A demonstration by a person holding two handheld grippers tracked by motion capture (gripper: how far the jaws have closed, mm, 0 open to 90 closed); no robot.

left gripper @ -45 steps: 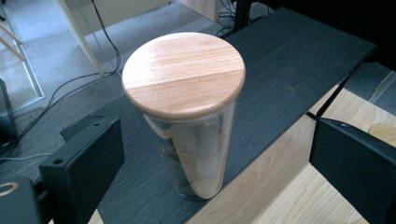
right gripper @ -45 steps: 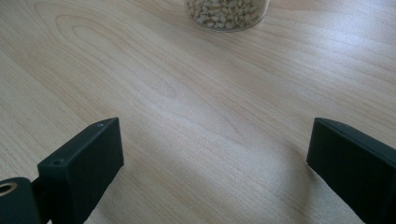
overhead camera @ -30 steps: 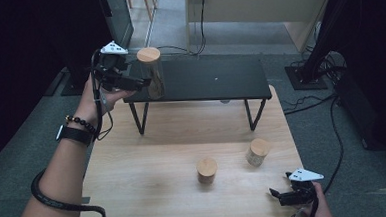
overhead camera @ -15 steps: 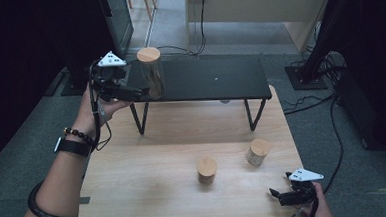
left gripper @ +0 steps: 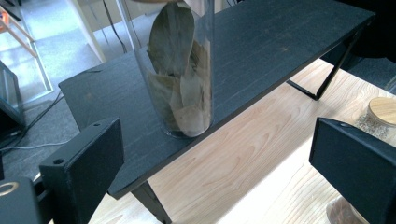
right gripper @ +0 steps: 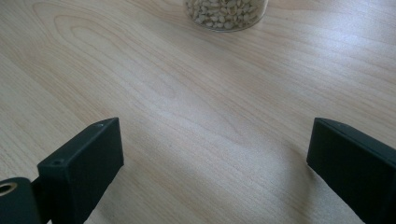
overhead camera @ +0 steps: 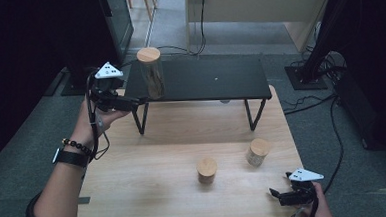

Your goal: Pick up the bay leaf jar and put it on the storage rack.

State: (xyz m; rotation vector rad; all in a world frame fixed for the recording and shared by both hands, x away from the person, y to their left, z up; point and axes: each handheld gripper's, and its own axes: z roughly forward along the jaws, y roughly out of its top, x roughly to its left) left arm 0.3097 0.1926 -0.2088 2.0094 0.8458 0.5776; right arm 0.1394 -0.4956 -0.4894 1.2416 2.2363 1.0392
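Note:
A tall glass jar of dried leaves [overhead camera: 150, 73] with a wooden lid stands upright on the left end of the black bench [overhead camera: 214, 80]. My left gripper [overhead camera: 134, 102] is open just left of and nearer than that jar, apart from it. In the left gripper view the leaf jar [left gripper: 180, 79] sits beyond the spread jaws of the left gripper [left gripper: 215, 144], with nothing between them. My right gripper [overhead camera: 277, 196] rests open at the table's front right corner. The right gripper view has the right gripper [right gripper: 215, 168] over bare wood, with a seed-filled jar [right gripper: 226, 11] ahead.
Two short jars with wooden lids stand on the light wooden table [overhead camera: 150, 191]: one at the middle [overhead camera: 206, 170], one to its right [overhead camera: 258, 151]. The bench's black legs [overhead camera: 140, 120] rest on the table. Cables and dark furniture surround the table.
My left gripper has drawn back from the tall leaf jar, down and toward the person, leaving the jar standing on the bench. The right gripper has stayed put.

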